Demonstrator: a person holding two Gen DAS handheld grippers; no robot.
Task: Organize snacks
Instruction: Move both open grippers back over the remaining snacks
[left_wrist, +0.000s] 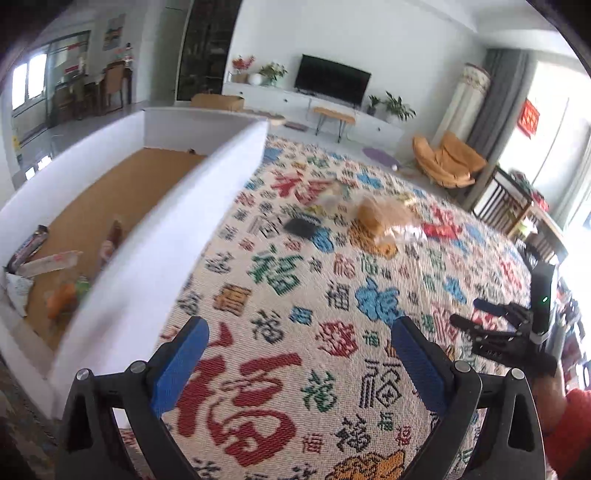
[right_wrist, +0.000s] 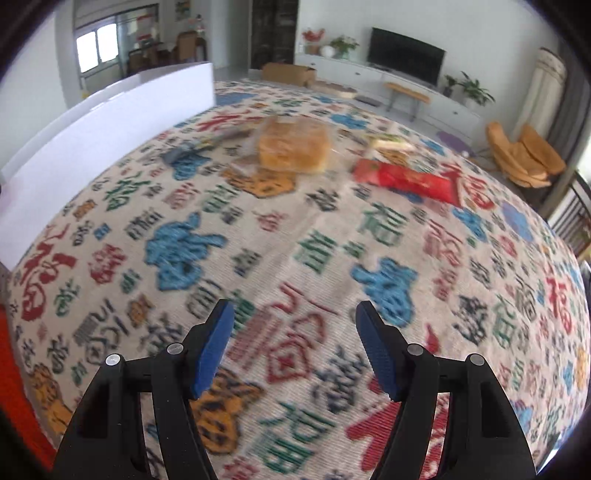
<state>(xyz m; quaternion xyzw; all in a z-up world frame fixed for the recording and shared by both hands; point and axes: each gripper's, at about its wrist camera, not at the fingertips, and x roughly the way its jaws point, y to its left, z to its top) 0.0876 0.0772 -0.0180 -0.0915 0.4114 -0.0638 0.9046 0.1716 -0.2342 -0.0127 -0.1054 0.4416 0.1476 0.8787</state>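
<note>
A white box (left_wrist: 166, 236) with a brown floor stands at the left and holds several snack packets, among them a dark bar (left_wrist: 27, 245) and an orange packet (left_wrist: 62, 299). On the patterned cloth lie a bagged bread loaf (left_wrist: 380, 221) (right_wrist: 291, 147), a red packet (left_wrist: 441, 230) (right_wrist: 410, 181), a small dark packet (left_wrist: 301, 227) (right_wrist: 177, 155) and a pale packet (right_wrist: 391, 142). My left gripper (left_wrist: 300, 332) is open and empty over the cloth beside the box wall. My right gripper (right_wrist: 295, 314) (left_wrist: 468, 312) is open and empty, well short of the bread.
The cloth (right_wrist: 332, 258) covers the whole table. The box's outer wall (right_wrist: 92, 136) runs along the left. Beyond the table are a cardboard box (right_wrist: 288, 74), a bench (right_wrist: 406, 92), a TV (right_wrist: 406, 55) and an orange chair (right_wrist: 524, 155). A red sleeve (left_wrist: 572, 424) shows at right.
</note>
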